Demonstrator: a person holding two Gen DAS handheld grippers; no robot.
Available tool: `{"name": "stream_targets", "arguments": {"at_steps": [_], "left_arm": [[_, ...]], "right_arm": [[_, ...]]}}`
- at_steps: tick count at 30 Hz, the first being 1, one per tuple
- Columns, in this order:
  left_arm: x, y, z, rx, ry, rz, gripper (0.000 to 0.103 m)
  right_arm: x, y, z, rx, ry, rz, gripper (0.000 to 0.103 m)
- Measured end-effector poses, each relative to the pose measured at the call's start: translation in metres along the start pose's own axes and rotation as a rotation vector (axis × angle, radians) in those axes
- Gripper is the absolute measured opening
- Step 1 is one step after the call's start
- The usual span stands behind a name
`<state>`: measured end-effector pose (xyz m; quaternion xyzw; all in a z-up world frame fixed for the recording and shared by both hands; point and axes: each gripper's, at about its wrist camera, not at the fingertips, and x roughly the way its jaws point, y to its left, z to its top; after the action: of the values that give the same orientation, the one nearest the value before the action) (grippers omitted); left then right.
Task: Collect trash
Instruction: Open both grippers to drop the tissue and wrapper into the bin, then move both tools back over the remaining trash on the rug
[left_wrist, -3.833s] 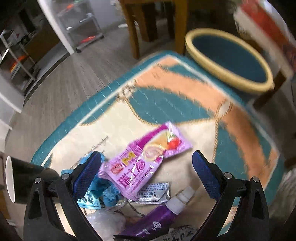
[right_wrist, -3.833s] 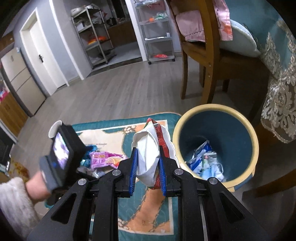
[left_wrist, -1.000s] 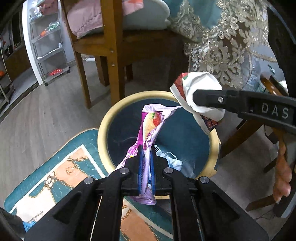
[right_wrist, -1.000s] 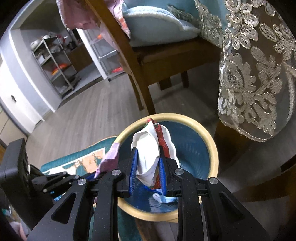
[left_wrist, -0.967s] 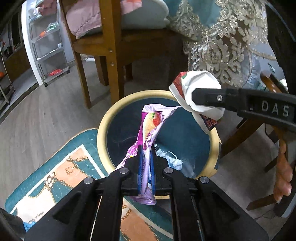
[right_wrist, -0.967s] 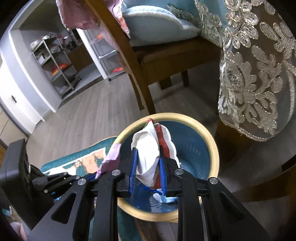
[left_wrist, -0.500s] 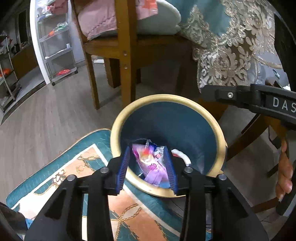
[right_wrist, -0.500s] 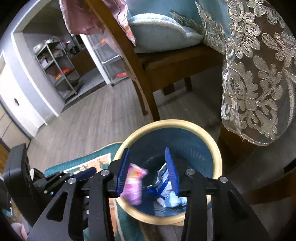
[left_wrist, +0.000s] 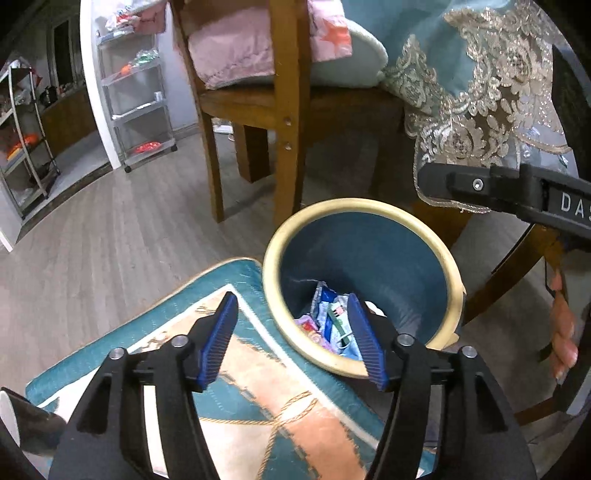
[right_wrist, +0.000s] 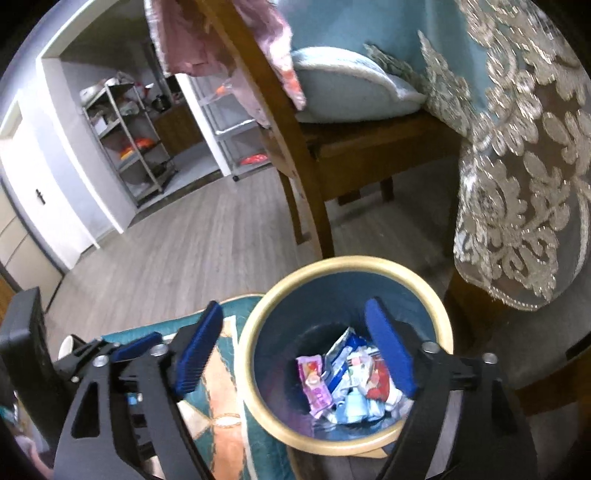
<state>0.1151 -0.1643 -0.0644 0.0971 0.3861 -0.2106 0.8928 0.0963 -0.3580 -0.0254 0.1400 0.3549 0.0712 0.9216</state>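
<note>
left tongs (left_wrist: 291, 339) spread | right tongs (right_wrist: 291, 350) spread | pink wrapper (right_wrist: 316, 386) right view only

Both views: dim indoor light, cool cast, no hard shadows. Brightest area is far left, at the doorway and white wall. Heavy fisheye: dark vignette in all corners, straight lines bow, chair (left_wrist: 288, 110) legs curve toward the edges. Left wrist view is fairly sharp in the centre; trash bin (left_wrist: 456, 291) rim shows slight smear, and the lace tablecloth (left_wrist: 480, 92) glints at top right. Right wrist view is softer overall, tablecloth (right_wrist: 524, 184) and far shelves (right_wrist: 125, 140) blurred, left edge smeared. Bin interior (right_wrist: 280, 339) falls into shadow, wrappers (right_wrist: 351, 380) at the bottom legible but noisy. Tongs' blue pads (left_wrist: 218, 339) in focus, faint sheen on black plastic.
</note>
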Motion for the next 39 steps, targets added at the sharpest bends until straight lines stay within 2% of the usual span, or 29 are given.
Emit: {"name": "stream_targets", "arguments": {"at_steps": [2,5,9,20,25,28,32,39], "left_arm": [[-0.011,0.008,-0.002,-0.011,-0.008,0.011,0.067],[-0.03,0.021,-0.008,-0.033,-0.02,0.026,0.074],[-0.062,0.043,-0.019,-0.047,-0.04,0.065,0.079],[-0.141,0.098,-0.06,-0.143,-0.067,0.168,0.083],[-0.163,0.128,-0.089,-0.209,-0.06,0.224,0.086],[-0.168,0.148,-0.109,-0.229,-0.032,0.268,0.086],[-0.173,0.176,-0.132,-0.269,0.006,0.306,0.086],[-0.189,0.206,-0.149,-0.342,-0.012,0.31,0.086]], "right_arm": [[-0.002,0.007,0.0,-0.022,-0.005,0.001,0.09],[-0.004,0.017,0.0,-0.043,-0.013,0.021,0.094],[-0.006,0.033,-0.002,-0.085,-0.011,0.04,0.095],[-0.018,0.1,-0.033,-0.214,0.021,0.101,0.097],[-0.012,0.142,-0.062,-0.304,0.087,0.156,0.097],[-0.006,0.165,-0.079,-0.366,0.119,0.175,0.097],[0.003,0.188,-0.099,-0.385,0.17,0.216,0.097],[0.011,0.231,-0.137,-0.417,0.242,0.28,0.097]]}}
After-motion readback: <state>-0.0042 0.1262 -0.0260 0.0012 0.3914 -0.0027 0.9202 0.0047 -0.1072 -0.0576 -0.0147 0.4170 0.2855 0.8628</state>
